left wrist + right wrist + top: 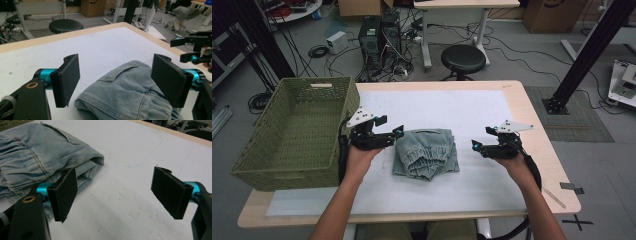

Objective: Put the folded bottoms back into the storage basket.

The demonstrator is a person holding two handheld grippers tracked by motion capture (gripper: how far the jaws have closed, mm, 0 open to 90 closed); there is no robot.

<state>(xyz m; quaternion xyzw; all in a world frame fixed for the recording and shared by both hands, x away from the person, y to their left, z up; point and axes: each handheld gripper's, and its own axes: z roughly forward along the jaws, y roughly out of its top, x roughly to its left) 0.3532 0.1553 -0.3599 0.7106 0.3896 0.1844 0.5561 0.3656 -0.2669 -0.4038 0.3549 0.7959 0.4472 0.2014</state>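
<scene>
While the folded denim garment (426, 152) lies at the centre of the white mat (482, 175), I hold my left gripper (399, 132) at its 9 o'clock edge, jaws spread wide and empty. My right gripper (474, 145), equally released, hovers near at 3 o'clock, apart from the cloth. Folding looks finished. Judged remaining: grasping the bundle and moving it to the green woven basket (294, 132), farther out at 9 o'clock.
</scene>
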